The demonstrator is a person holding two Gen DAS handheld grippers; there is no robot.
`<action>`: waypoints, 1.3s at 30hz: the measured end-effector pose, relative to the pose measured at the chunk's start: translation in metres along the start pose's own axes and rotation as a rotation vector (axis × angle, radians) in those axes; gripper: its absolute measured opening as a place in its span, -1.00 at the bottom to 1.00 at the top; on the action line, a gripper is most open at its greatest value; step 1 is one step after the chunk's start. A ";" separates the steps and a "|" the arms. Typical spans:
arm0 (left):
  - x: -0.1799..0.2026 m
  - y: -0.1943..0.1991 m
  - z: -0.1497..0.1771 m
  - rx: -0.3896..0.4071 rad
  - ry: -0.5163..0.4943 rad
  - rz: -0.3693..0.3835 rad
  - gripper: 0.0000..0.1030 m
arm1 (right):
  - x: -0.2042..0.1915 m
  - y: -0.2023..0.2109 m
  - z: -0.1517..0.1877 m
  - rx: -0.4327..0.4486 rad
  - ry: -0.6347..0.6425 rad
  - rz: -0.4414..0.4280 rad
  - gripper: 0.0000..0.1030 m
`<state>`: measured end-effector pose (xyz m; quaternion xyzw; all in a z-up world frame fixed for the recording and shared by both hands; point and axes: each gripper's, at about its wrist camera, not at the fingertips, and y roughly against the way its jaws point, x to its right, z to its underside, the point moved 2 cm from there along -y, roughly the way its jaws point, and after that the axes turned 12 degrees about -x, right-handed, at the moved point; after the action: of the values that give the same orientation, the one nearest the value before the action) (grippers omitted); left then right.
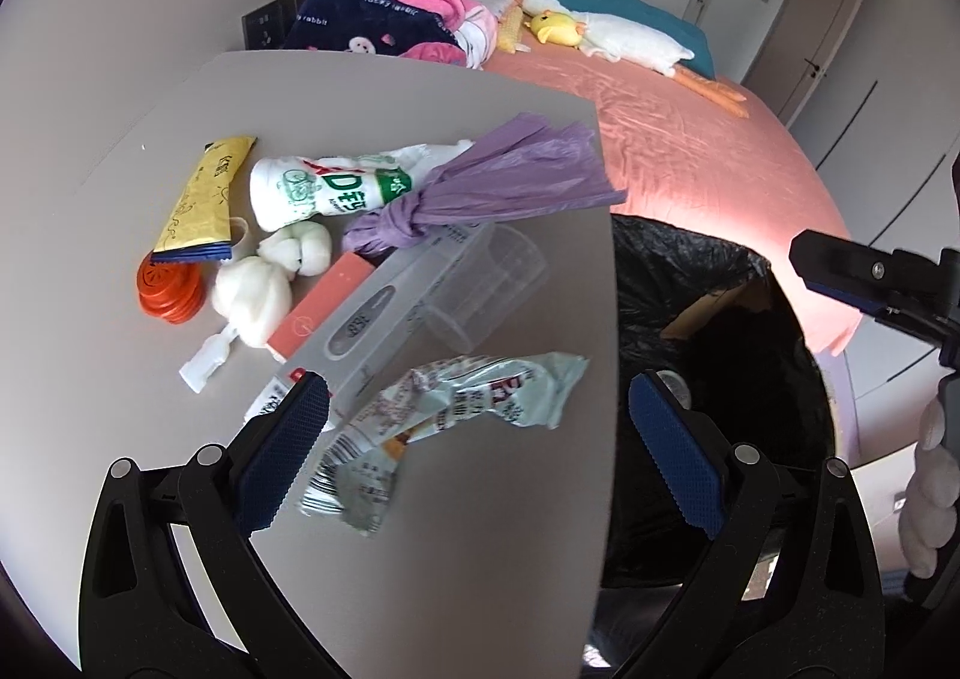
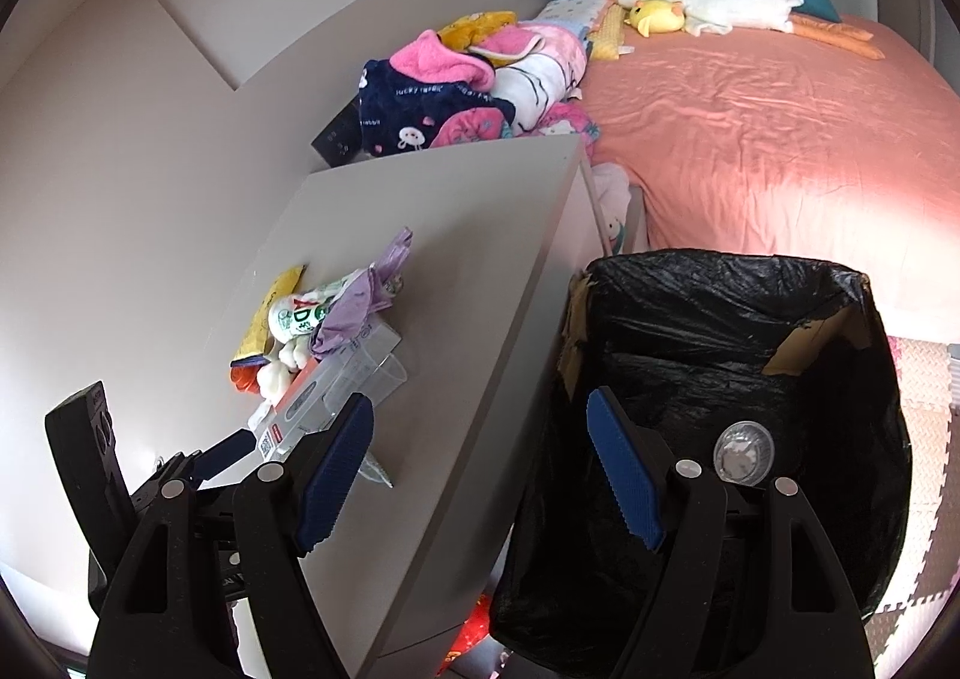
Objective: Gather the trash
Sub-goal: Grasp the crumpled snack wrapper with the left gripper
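Trash is heaped on the grey table (image 1: 420,559), a crumpled wrapper (image 1: 444,415) lying nearest its right edge. The left gripper (image 1: 480,451) is held spread around the wrapper, while the right gripper (image 2: 480,481) is held spread above the black-lined bin (image 2: 720,283).

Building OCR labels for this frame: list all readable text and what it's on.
"D": large letter on the white bottle.
"rabbit": on the navy blanket.
Crumpled wrapper: barcode and print, too blurred to read.
Yellow sachet: characters unreadable.
Grey box: label unreadable.
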<state>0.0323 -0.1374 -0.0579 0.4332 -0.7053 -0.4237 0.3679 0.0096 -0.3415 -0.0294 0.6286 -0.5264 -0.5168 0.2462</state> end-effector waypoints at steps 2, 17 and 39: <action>-0.002 -0.003 0.001 0.001 -0.023 -0.014 0.87 | -0.005 -0.004 0.001 -0.006 0.002 0.005 0.45; -0.003 -0.026 -0.003 -0.027 -0.155 -0.008 0.53 | -0.015 -0.019 0.002 -0.034 0.002 0.039 0.44; -0.006 -0.044 0.016 -0.063 -0.185 -0.097 -0.04 | -0.035 -0.044 0.006 -0.099 0.029 0.032 0.45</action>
<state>0.0334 -0.1386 -0.1052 0.4139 -0.7008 -0.5012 0.2937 0.0245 -0.2942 -0.0553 0.6147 -0.5064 -0.5291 0.2928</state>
